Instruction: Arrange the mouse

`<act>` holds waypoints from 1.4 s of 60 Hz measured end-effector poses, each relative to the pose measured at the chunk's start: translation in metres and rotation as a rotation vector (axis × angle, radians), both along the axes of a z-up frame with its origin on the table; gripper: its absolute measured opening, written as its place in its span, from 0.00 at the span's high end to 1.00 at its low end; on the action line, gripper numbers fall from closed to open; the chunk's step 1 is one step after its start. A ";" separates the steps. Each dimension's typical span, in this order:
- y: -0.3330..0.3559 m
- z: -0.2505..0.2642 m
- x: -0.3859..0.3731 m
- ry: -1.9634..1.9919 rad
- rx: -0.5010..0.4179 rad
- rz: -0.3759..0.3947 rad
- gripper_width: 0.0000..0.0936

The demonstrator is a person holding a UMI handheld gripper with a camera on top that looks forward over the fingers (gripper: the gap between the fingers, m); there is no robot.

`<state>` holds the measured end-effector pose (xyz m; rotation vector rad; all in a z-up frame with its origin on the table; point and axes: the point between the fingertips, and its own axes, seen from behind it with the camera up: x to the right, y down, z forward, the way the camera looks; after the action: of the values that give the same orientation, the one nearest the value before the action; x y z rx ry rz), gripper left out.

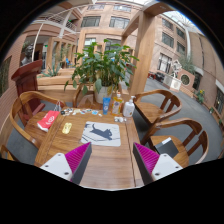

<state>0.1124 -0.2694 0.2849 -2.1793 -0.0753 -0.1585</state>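
Note:
A dark mouse (100, 131) lies on a white mouse mat (104, 135) on the wooden table (105, 160), well beyond my fingers. My gripper (111, 160) is open and empty, held above the near part of the table. Its magenta pads (72, 157) stand wide apart with bare wood between them. The mouse is ahead of the gap and slightly toward the left finger.
A red packet (48, 120) and a yellow object (67, 127) lie left of the mat. Bottles (107, 103) and a white bottle (129, 107) stand behind it, before a large potted plant (100, 65). Wooden chairs (160, 103) ring the table.

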 end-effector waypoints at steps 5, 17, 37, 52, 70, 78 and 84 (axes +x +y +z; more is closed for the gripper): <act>0.000 -0.003 0.003 -0.013 0.008 -0.011 0.09; -0.008 -0.045 -0.006 0.038 0.000 -0.023 0.09; 0.012 -0.179 -0.146 0.192 -0.070 0.111 0.08; 0.114 -0.235 -0.255 0.185 -0.056 0.171 0.08; 0.263 -0.280 -0.294 0.118 -0.047 0.117 0.09; 0.291 -0.301 -0.300 0.122 -0.094 0.101 0.14; 0.302 -0.300 -0.302 0.130 -0.087 0.091 0.25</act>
<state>-0.1901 0.0330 -0.0152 -2.2629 -0.1097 0.0385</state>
